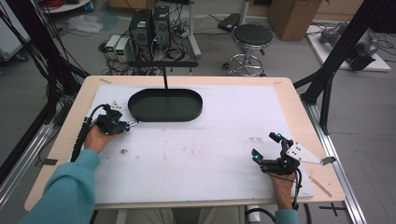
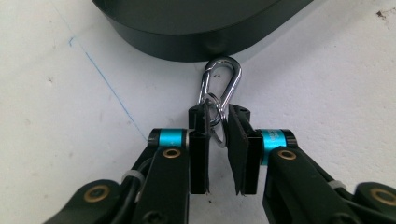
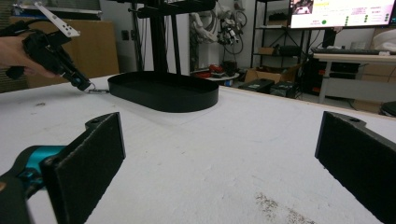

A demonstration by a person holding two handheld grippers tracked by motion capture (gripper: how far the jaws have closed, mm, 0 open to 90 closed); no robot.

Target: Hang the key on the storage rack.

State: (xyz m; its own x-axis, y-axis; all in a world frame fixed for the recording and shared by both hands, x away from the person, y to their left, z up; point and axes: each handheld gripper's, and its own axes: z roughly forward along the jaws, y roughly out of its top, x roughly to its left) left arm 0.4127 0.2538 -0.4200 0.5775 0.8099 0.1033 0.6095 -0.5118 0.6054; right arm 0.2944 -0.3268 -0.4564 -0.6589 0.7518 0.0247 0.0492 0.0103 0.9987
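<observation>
The left claw (image 2: 218,122) pinches a silver clip (image 2: 220,86) by its ring, the clip's nose touching the wall of the black tray (image 1: 140,112) — likely so it can be lifted in. The right claw (image 1: 267,148) rests spread wide, idle. White-covered desk (image 1: 210,149); cluttered workshop behind — stool (image 1: 252,37), computers.

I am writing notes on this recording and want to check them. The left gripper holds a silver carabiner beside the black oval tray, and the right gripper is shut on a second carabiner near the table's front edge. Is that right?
Not quite. The right gripper holds nothing: the right gripper view shows its jaws wide apart over bare white table. The rest stands: the left gripper is shut on the silver carabiner beside the black oval tray.
</observation>
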